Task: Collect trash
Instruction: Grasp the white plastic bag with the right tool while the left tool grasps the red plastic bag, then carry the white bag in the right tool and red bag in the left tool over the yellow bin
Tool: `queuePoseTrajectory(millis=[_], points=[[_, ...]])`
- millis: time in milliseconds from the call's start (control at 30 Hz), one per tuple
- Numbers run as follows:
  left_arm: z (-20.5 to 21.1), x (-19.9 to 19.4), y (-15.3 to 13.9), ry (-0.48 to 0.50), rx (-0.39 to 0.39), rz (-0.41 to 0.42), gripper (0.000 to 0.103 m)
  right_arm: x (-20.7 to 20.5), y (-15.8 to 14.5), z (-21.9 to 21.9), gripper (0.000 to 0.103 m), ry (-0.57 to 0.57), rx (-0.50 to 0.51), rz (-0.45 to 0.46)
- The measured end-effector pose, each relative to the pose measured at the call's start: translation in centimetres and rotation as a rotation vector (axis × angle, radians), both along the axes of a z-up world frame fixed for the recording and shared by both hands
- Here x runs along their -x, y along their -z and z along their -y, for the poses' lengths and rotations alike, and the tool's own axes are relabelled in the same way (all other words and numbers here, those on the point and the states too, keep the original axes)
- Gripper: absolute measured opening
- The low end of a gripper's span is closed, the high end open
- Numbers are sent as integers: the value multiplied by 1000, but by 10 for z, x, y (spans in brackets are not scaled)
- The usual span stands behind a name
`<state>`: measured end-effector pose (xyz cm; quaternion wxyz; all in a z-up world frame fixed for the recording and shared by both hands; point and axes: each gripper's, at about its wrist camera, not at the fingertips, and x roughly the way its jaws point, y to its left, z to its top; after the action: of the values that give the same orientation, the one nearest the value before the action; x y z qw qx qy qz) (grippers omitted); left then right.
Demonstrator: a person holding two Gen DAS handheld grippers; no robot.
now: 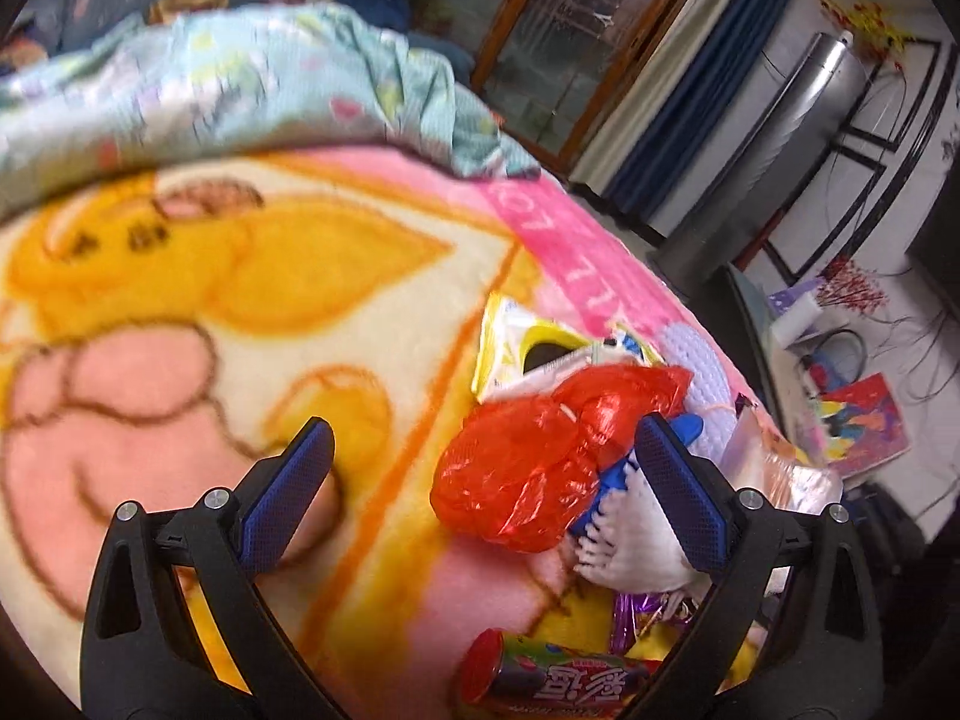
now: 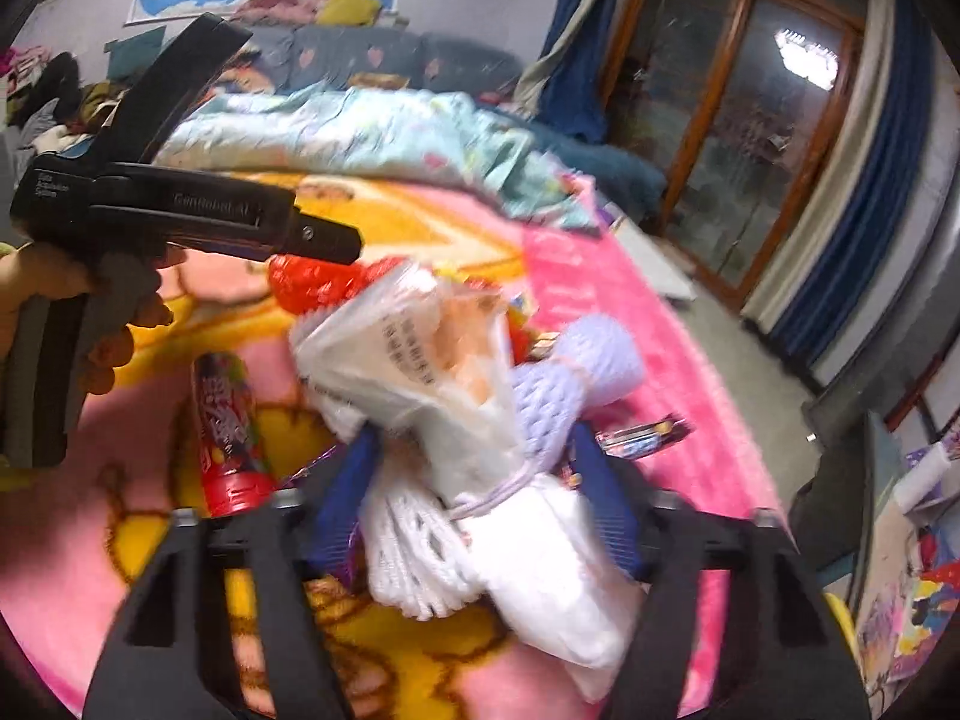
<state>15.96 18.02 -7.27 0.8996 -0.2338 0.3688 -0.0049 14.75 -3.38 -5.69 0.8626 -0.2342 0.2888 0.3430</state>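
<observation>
step: picking up trash off the pink cartoon blanket, near its right edge.
trash pile: red plastic bag, yellow and white snack wrapper, white foam net, clear plastic bag, purple foam net, all heaped close and touching.
candy tube: red-capped tube flat on the blanket, just left of the heap.
small wrapper: purple wrapper just right of the heap.
right gripper: blue pads on both sides of the white bundle, about half shut; looks held, yet too blurry to be sure of a firm pinch.
left gripper: fingers wide, nothing held; red bag lies between them, closer to the right finger.
hand: fingers wrapped on the left gripper's handle, seen from the right camera.
do it well: squeeze the soft bundle at its tied middle so the nets and bag come up as one.
next for left: center over the red bag, then close on the thick part, not a loose flap.
watch out: thin bags slip; blanket fuzz could get pinched too.
</observation>
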Motion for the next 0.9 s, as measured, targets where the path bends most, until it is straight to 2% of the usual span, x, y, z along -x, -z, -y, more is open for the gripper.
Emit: queuePoseTrajectory(millis=[133,333,400,467,633,900], points=[[-4,-1,15,34,111,-28,81,-2,0,4,33,11,-33,-14],[-2,0,18,72,188,-10,55,-7,-10,24,30,49,-148,-62],[0,1,15,72,194,2,48,-8,-15,33,29,70,-198,-80],[1,4,11,62,186,16,37,-9,-17,40,29,85,-235,-102],[2,11,-2,50,153,42,17,-6,-21,51,29,106,-280,-123],[18,24,-41,75,106,145,14,-5,-34,68,29,135,-348,-117]])
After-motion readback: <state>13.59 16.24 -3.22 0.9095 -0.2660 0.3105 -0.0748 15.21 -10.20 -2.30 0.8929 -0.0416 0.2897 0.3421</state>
